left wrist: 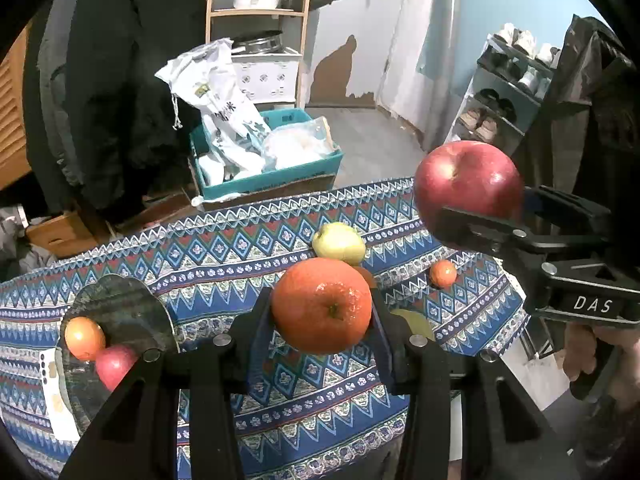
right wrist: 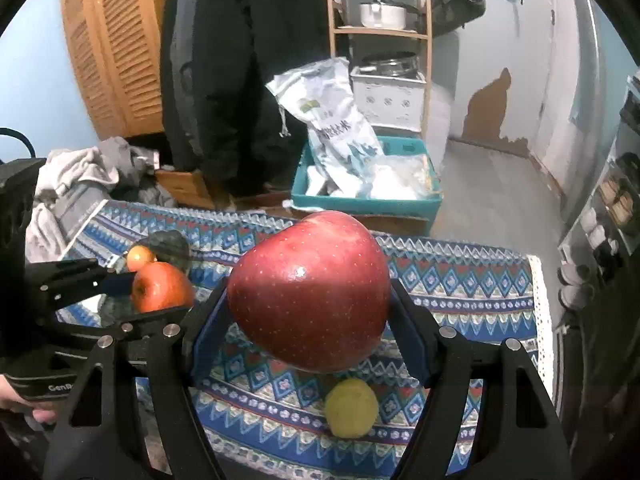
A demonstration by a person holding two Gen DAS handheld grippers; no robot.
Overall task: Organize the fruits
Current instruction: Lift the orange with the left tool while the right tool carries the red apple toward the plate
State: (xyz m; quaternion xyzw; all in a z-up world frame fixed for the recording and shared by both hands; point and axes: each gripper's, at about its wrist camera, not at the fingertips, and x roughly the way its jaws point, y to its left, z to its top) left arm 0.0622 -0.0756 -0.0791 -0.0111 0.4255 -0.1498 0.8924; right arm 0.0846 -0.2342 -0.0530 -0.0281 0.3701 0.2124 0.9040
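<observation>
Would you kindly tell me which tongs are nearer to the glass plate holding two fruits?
Left. The left tongs, gripping an orange, hang just beside the glass plate; the right tongs, gripping a red apple, are farther, beyond the left.

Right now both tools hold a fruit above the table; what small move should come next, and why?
Probably carry the orange in the left tool toward the glass plate, since an orange and an apple already lie there.

A glossy orange [left wrist: 322, 306] sits clamped mid-frame, stem dimple facing the camera. A large red apple [right wrist: 310, 296] is held aloft, centre frame. A yellow-green pear [left wrist: 339, 242] lies on the patterned cloth above the orange; a small tangerine [left wrist: 443, 273] lies right of it.
</observation>
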